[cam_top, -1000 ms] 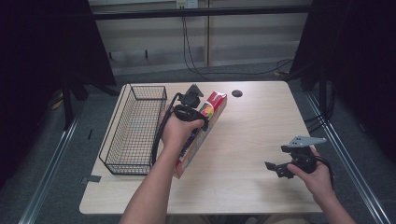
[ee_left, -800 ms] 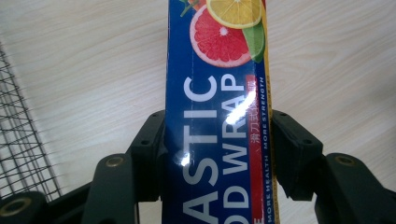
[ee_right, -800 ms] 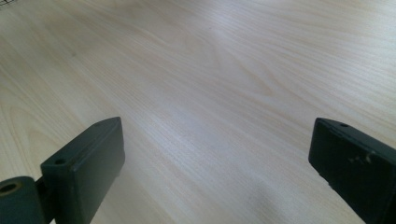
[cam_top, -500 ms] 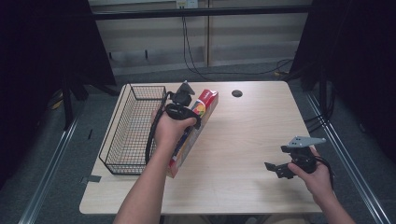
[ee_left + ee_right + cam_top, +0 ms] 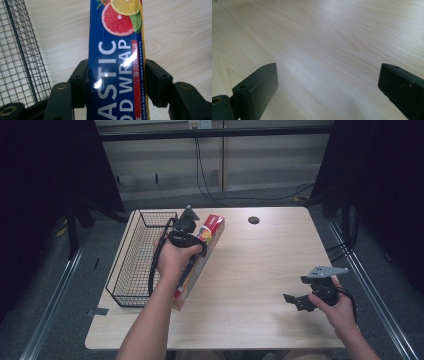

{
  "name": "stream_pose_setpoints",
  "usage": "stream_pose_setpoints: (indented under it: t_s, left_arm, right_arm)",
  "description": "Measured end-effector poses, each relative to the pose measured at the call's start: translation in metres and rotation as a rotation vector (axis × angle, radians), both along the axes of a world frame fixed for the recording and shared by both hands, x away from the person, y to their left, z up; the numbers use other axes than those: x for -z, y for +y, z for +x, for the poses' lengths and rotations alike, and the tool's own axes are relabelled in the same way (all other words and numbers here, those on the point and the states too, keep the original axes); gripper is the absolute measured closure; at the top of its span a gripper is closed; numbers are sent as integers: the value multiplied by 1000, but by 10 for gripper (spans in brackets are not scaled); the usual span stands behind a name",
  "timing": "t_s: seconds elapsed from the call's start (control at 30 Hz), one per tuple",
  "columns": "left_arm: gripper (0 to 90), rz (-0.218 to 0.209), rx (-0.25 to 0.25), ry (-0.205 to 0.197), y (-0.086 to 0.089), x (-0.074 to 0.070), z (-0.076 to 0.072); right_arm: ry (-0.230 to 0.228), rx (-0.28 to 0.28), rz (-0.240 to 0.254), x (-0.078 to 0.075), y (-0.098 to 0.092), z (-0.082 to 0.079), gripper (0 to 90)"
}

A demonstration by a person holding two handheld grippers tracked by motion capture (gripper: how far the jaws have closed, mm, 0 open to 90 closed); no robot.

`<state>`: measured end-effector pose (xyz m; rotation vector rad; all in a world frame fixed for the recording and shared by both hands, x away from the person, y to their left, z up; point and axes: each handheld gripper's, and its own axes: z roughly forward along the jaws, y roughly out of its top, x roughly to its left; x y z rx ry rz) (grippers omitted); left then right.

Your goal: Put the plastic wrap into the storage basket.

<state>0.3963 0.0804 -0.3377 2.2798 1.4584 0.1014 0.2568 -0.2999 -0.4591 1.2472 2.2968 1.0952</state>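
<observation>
Left gripper clamps the plastic wrap box across its width, beside the wire basket; right gripper wide, empty.

A lab recording booth: black curtains and dangling cables surround a wooden table.

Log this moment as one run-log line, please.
left gripper: shut on plastic wrap box | box: beside wire basket, over table | right gripper: open, nothing between jaws
</observation>
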Motion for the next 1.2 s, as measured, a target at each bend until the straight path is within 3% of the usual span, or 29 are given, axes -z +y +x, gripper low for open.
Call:
stream_pose_setpoints:
  t_s: [0.8, 1.2]
  left_arm:
    - [443, -6, -60, 1, 27, -10, 1]
    - [443, 10, -95, 18, 40, -9, 1]
  right_arm:
    - [-1, -9, -1, 0, 0, 0, 27]
    - [1, -13, -2, 0, 0, 0, 28]
